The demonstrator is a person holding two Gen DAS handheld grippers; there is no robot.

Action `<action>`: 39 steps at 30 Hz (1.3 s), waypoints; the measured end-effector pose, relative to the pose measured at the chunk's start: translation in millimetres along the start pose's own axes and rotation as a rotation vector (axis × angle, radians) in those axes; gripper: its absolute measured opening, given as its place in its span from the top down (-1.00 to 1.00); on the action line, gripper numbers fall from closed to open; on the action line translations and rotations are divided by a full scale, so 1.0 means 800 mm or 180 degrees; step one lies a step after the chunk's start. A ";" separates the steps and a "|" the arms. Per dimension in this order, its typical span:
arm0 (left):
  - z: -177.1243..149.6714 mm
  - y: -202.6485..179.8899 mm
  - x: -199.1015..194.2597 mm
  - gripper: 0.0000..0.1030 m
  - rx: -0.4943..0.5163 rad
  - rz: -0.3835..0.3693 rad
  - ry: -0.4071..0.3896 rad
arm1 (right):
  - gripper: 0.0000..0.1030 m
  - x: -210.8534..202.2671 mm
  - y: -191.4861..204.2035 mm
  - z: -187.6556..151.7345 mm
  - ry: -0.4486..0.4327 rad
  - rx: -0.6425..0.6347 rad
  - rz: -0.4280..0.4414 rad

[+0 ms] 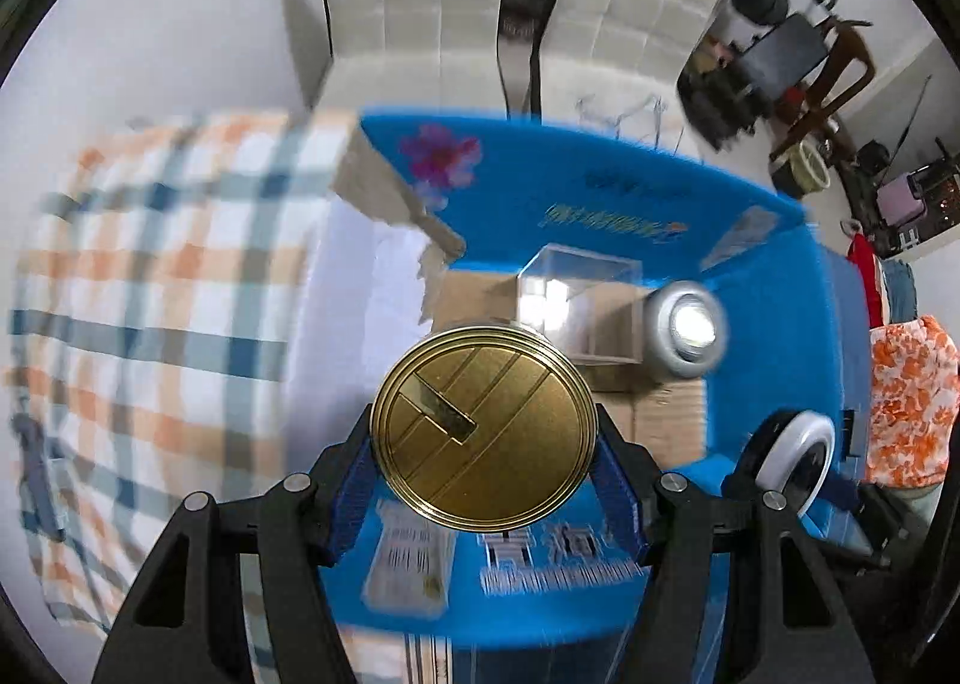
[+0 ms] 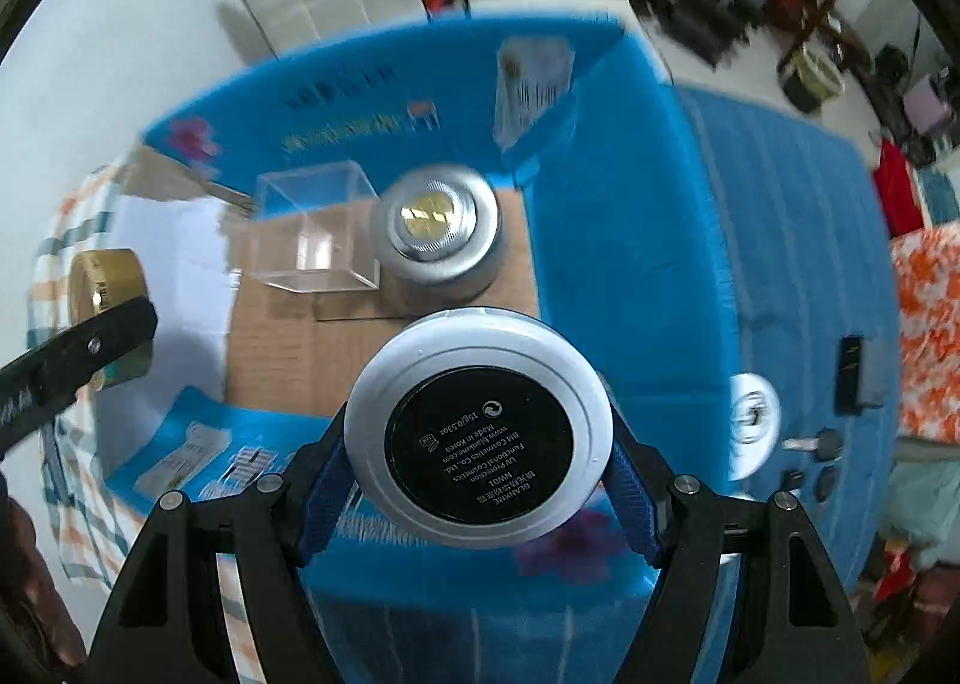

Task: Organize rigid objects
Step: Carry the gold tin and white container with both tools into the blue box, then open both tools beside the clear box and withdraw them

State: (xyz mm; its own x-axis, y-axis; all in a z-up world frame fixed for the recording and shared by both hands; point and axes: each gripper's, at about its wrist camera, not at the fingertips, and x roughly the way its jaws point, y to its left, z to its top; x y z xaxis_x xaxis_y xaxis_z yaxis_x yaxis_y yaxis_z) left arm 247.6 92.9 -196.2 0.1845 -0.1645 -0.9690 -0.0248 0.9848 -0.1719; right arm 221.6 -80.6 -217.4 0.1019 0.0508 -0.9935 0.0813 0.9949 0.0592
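My left gripper [image 1: 483,444] is shut on a round gold tin [image 1: 483,426], its patterned flat face toward the camera. It hangs over an open blue cardboard box [image 1: 600,192]. My right gripper [image 2: 480,435] is shut on a white round compact [image 2: 480,423] with a black printed label, above the same box [image 2: 630,234]. Inside on the brown bottom stand a clear plastic cube [image 2: 315,231] and a silver round case [image 2: 438,231]. The gold tin [image 2: 105,288] and a left finger [image 2: 78,354] show at the left of the right wrist view. The compact [image 1: 795,456] shows at the right of the left wrist view.
A checked orange and blue cloth [image 1: 150,288] lies left of the box. On the blue bedding [image 2: 798,240] to the right lie a white round item [image 2: 753,423], a black rectangular item [image 2: 852,375] and keys [image 2: 819,447]. Orange floral fabric [image 2: 930,336] is at the far right.
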 end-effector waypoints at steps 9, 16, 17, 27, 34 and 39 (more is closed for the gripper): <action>0.057 0.001 0.071 -0.21 0.0134 0.0241 0.0300 | -0.50 0.071 0.010 0.032 0.0329 0.0038 -0.0226; 0.066 -0.006 0.094 -0.22 0.0174 0.0215 0.0413 | -0.50 0.106 0.003 0.043 0.0564 0.0110 -0.0289; 0.066 -0.007 0.096 -0.22 0.0189 0.0234 0.0409 | -0.50 0.109 0.003 0.044 0.0576 0.0111 -0.0276; 0.074 0.007 0.100 -0.22 -0.0001 0.0015 0.0591 | -0.52 0.124 -0.003 0.060 0.0839 0.0176 -0.0238; 0.068 0.004 0.094 -0.34 0.0051 0.0090 0.0715 | -0.79 0.122 0.008 0.060 0.0869 0.0090 -0.0253; 0.057 0.001 0.077 -0.47 0.0169 0.0246 0.0606 | -0.79 0.107 0.009 0.054 0.0833 0.0064 -0.0208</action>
State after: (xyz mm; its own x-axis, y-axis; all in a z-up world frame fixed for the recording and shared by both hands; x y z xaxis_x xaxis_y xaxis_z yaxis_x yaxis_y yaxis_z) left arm 303.6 86.4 -247.8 -0.0049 -0.0911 -0.9958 0.0211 0.9956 -0.0911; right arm 274.0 -73.3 -298.1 -0.1637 0.0099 -0.9865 0.0993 0.9950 -0.0064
